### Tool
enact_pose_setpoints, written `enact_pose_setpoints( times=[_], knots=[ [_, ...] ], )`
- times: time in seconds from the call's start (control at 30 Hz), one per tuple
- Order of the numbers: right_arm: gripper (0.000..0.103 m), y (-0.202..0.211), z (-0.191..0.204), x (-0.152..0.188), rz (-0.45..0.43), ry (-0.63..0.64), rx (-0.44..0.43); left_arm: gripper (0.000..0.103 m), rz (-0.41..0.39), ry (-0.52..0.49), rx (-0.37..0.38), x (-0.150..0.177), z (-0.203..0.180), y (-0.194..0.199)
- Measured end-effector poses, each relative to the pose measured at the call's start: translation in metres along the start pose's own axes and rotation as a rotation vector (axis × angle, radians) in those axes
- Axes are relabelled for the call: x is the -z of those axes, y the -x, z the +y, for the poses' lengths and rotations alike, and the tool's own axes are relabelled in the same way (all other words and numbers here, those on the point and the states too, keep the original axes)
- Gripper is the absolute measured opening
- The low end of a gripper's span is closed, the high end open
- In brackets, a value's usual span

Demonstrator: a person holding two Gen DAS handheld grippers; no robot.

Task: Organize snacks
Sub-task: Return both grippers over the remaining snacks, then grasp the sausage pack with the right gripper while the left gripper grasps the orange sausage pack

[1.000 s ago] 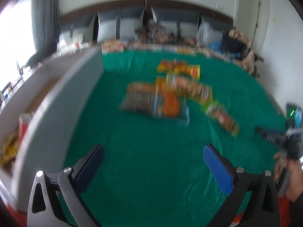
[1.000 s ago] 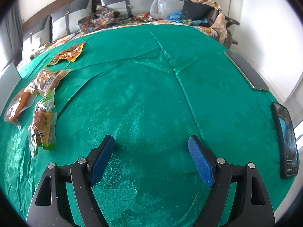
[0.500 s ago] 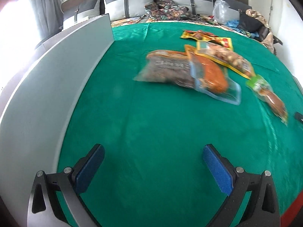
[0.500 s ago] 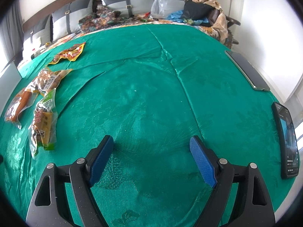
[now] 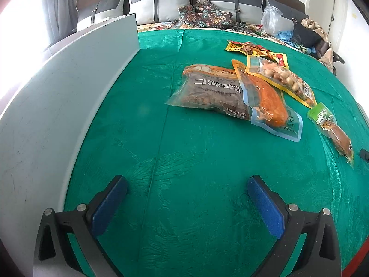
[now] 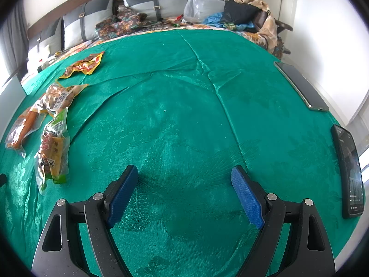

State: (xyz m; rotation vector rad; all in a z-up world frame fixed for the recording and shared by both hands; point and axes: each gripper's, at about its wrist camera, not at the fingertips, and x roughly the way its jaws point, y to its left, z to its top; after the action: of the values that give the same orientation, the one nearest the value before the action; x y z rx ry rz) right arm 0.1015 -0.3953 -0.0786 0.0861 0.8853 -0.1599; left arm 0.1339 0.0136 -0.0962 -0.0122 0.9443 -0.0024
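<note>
Several snack packets lie on the green tablecloth [image 5: 184, 161]. In the left wrist view a brown walnut bag [image 5: 212, 90] sits ahead of my left gripper [image 5: 186, 182], overlapped by an orange sausage pack [image 5: 269, 101]. A peanut pack [image 5: 281, 80], a yellow-red packet [image 5: 256, 50] and a green-topped sausage packet [image 5: 332, 127] lie further right. My left gripper is open and empty, well short of the bags. My right gripper [image 6: 184, 173] is open over bare cloth, with the green-topped packet [image 6: 53, 147] to its left.
A grey box wall [image 5: 57, 106] runs along the table's left side. Two phones [image 6: 350, 173] [image 6: 302, 87] lie at the right edge. Cushions [image 6: 150, 2], a plastic bag [image 6: 193, 4] and clothes [image 6: 251, 11] fill the sofa behind the table.
My left gripper has moved forward and lower toward the snack pile, so the bags look nearer and sharper; the hand with the other gripper has left its view. The right view is unchanged.
</note>
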Motion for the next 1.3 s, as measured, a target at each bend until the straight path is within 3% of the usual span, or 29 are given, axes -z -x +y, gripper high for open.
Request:
enact_pose_setpoints(
  times=[0.53, 0.63, 0.67, 0.77, 0.87, 0.97, 1.07, 1.1, 1.13, 1.3],
  knots=[
    [0.09, -0.002, 0.002, -0.001, 0.006, 0.009, -0.01, 0.103, -0.001, 0.0, 0.001, 0.0, 0.001, 0.001],
    [0.09, -0.008, 0.004, -0.014, 0.09, 0.045, -0.042, 0.103, -0.001, -0.001, 0.001, 0.0, 0.001, 0.001],
    [0.089, -0.007, 0.003, -0.02, 0.117, 0.008, -0.078, 0.103, -0.001, 0.0, 0.002, 0.0, 0.001, 0.001],
    [0.089, 0.006, 0.014, -0.038, 0.122, -0.115, -0.318, 0.103, -0.001, 0.0, 0.001, 0.0, 0.001, 0.0],
    [0.089, 0.007, 0.065, -0.047, 0.142, 0.038, -0.407, 0.103, -0.001, 0.0, 0.003, 0.0, 0.001, 0.0],
    [0.088, -0.006, 0.13, -0.044, 0.18, 0.299, -0.366, 0.103, -0.002, 0.0, 0.004, 0.0, 0.001, 0.001],
    [0.085, -0.019, 0.164, -0.035, 0.162, 0.443, -0.276, 0.103, -0.002, -0.001, 0.006, 0.0, 0.001, 0.001],
    [0.082, -0.021, 0.166, -0.034, 0.152, 0.451, -0.252, 0.103, -0.002, 0.0, 0.005, 0.0, 0.001, 0.001],
    [0.056, -0.021, 0.165, -0.032, 0.136, 0.442, -0.226, 0.103, -0.002, 0.0, 0.004, 0.0, 0.001, 0.001],
    [0.054, -0.014, 0.129, -0.023, 0.028, 0.257, -0.118, 0.103, -0.002, 0.001, 0.002, 0.0, 0.001, 0.001]
  ],
)
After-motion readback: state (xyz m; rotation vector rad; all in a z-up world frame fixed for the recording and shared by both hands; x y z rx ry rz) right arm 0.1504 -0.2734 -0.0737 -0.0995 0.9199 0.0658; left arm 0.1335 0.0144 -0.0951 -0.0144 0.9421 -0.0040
